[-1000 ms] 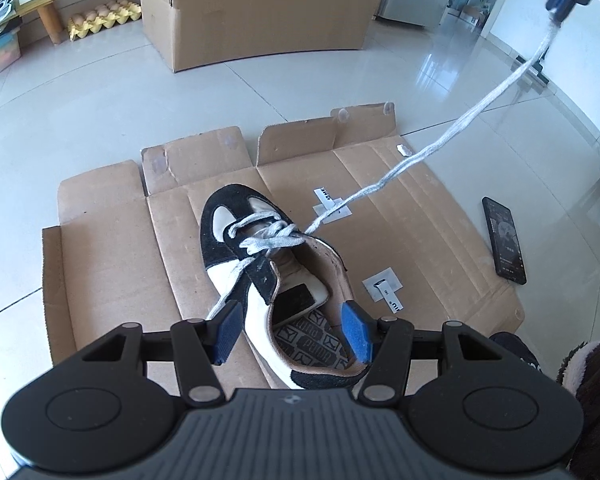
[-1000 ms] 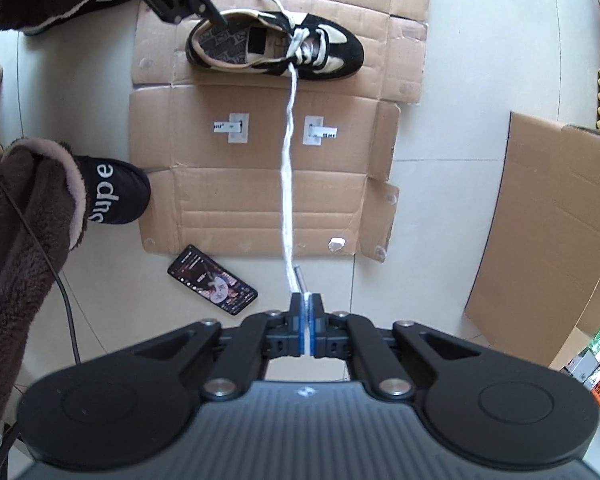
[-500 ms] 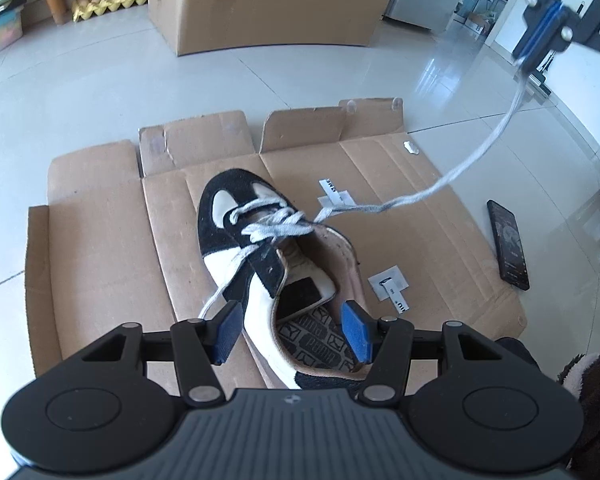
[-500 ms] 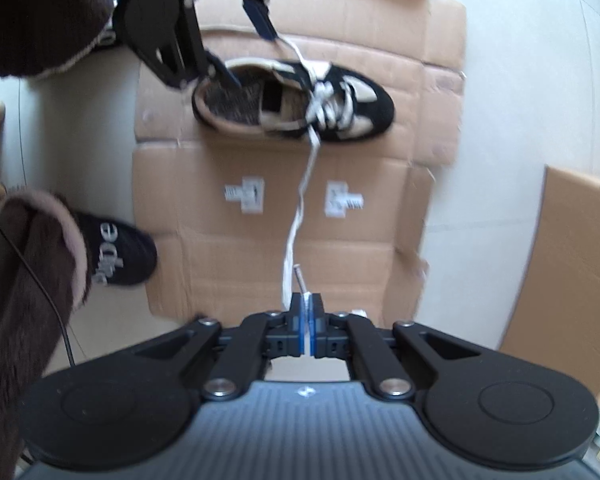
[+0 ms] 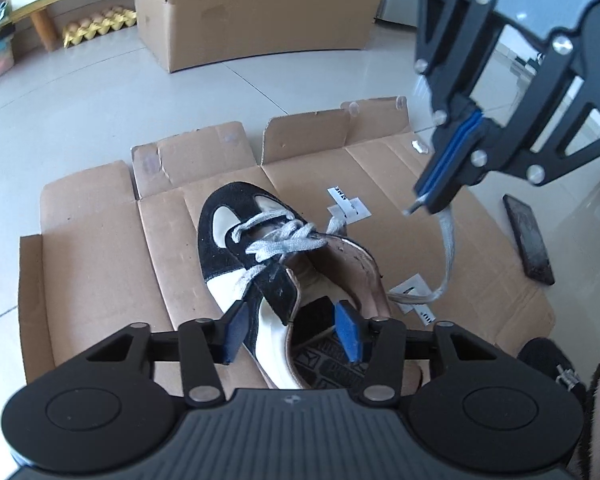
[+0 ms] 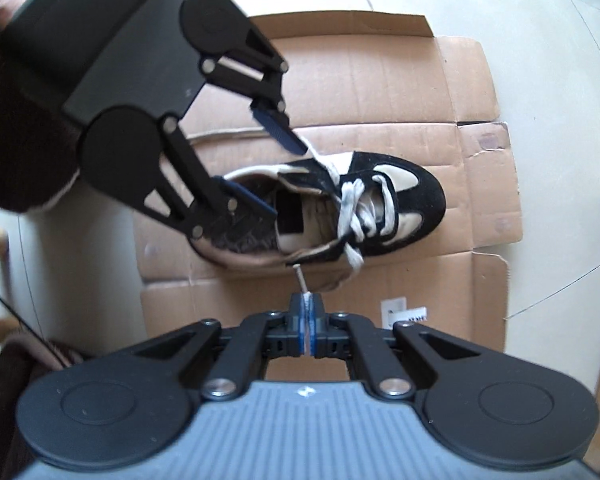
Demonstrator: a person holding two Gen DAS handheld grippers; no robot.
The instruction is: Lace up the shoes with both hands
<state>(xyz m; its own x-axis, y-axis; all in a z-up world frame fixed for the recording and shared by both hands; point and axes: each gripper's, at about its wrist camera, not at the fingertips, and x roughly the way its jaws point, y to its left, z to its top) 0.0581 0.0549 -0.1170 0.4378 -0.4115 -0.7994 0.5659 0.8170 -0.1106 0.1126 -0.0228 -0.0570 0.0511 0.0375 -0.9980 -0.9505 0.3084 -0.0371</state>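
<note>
Since a second ago your right gripper (image 6: 307,334) has dropped from high and far off to just beside the shoe (image 6: 324,216), and the lace (image 5: 446,258) that ran taut from the eyelets now hangs slack in a loop. Your left gripper (image 5: 292,332) has sunk a little toward the heel.

Your right gripper is clamped on the lace close to its aglet (image 6: 300,276), which pokes out ahead of the fingertips toward the near side of the shoe. Keep that short stub; it should let you aim the tip at the next eyelet without it flopping. Your left gripper's jaws are closing around the shoe's collar, one pad outside the near wall and one over the insole, not yet pressing. Pinch that wall firmly before you thread, so the shoe does not slide, and mind the slack loop beside the shoe.

The shoe lies on flattened cardboard (image 5: 100,240) on a pale tiled floor (image 5: 80,92). Beyond your left gripper stands a cardboard box (image 5: 256,8), with egg trays (image 5: 98,26) farther left; a phone (image 5: 529,236) lies to its right.
</note>
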